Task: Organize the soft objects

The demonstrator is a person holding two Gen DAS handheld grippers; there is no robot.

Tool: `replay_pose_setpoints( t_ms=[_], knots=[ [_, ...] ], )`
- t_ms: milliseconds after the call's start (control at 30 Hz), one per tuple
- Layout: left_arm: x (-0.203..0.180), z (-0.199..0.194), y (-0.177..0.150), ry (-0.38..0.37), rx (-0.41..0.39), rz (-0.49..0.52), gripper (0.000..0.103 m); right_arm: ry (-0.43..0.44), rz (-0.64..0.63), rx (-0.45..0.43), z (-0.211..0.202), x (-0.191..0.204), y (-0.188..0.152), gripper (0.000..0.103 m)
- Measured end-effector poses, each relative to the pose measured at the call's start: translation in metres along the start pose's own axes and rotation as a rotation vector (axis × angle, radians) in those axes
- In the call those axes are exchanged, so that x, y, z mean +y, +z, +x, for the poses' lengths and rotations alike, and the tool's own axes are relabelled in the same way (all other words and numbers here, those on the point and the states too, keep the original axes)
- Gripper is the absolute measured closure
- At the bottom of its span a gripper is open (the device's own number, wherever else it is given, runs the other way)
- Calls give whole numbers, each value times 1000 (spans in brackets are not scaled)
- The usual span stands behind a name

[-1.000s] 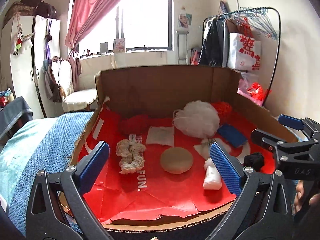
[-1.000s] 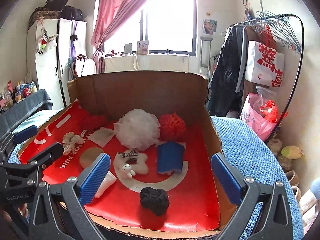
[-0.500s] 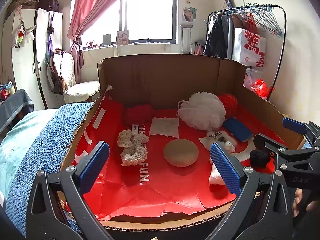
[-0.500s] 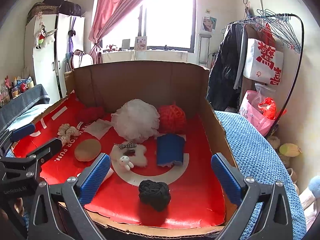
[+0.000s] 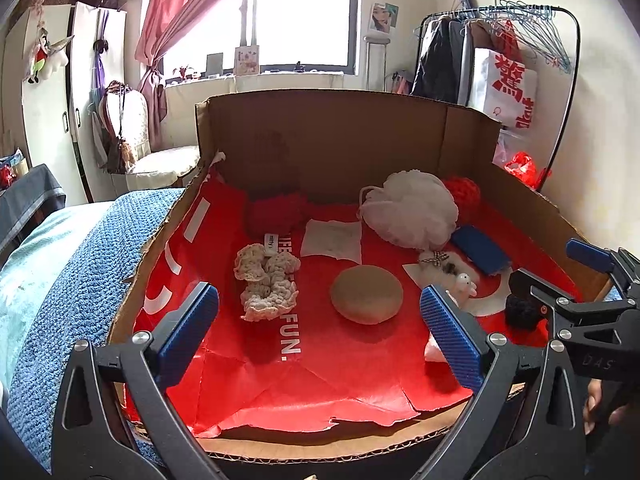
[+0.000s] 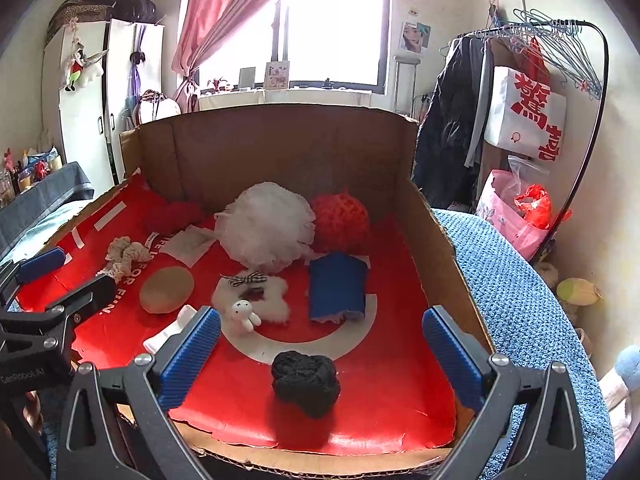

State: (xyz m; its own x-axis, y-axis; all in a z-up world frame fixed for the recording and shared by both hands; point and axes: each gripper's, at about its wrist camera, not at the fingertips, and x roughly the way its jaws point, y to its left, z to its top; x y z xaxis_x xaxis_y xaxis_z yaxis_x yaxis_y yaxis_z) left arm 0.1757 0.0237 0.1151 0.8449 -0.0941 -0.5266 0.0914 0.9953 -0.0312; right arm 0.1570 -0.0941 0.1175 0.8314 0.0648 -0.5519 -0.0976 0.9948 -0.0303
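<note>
- Both views sit lower and closer to the cardboard box (image 5: 320,128) than a second ago; nothing inside has shifted.
- Left tool (image 5: 316,320) gapes wide and empty, crochet scrunchie (image 5: 266,280) just ahead-left, its length running away from the tool.
- Right tool (image 6: 320,340) likewise wide, empty, black scrunchie (image 6: 306,382) lying between its pads' line, seemingly the first pick.
- Blue cloth (image 6: 338,288) lies beyond, long axis pointing away.

Both views are now tilted lower toward the box (image 5: 320,128) floor than a second ago, and the soft things appear a little nearer. In the left view, the right gripper (image 5: 560,280) is seen slightly lower at the edge. No soft thing has been moved or touched.
</note>
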Motion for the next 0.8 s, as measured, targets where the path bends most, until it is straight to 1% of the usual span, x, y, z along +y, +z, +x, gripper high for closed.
replay_pose_setpoints(
  t_ms=[800],
  knots=[
    [0,1,-1,5,5,1,0,-7,3,-13,-2,-1,2,0]
  ],
)
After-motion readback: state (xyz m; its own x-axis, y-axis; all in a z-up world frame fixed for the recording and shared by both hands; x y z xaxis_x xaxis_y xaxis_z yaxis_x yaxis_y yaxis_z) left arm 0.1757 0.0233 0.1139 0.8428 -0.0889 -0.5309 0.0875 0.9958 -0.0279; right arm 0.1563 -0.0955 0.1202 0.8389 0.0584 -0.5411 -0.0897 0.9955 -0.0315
